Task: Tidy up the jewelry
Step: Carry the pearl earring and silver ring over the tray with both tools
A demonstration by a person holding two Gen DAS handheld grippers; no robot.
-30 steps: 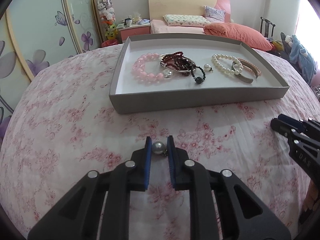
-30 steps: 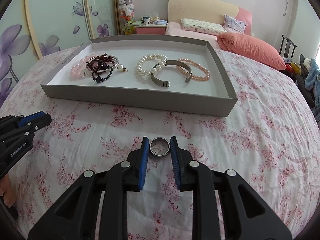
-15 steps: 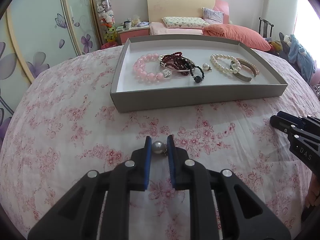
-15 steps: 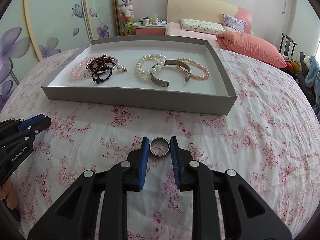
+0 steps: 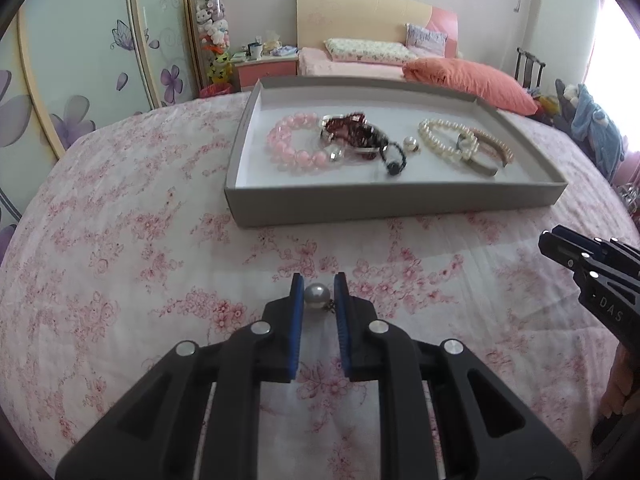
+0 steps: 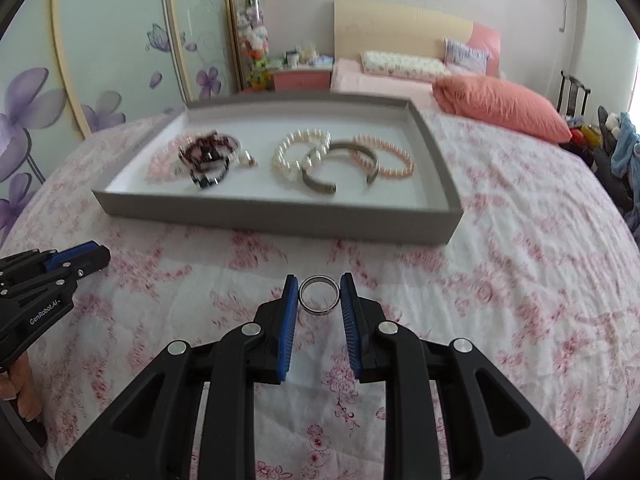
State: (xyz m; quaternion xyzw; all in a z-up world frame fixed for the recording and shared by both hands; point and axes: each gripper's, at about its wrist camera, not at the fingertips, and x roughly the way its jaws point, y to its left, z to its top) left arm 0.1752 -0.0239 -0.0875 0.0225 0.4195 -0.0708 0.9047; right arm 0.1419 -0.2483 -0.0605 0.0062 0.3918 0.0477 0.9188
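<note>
**Two small pieces carried toward the tray**

The carrying step is judged to be in hand: one piece is held by each gripper, and both are still outside the tray (image 5: 396,208). The tray lies ahead of both pairs of jaws on the flowered cloth (image 5: 120,240), and several bracelets are already laid in it.

In the left gripper (image 5: 318,294) a pearl earring (image 5: 317,293) is gripped near the fingertips. The jaws are closed to a narrow gap, as wide as the pearl, and a small metal part is seen at its lower right side.

In the right gripper (image 6: 319,295) a metal ring (image 6: 319,295) is pinched at its two sides. The jaws stand a little wider here, set by the width of the ring, whose opening is turned toward the camera.

For the next move, each piece probably has to be brought forward over the near wall of the tray and lowered to a free place on the white floor before the jaws are opened. As both pieces are round, rolling after release may be expected.
</note>
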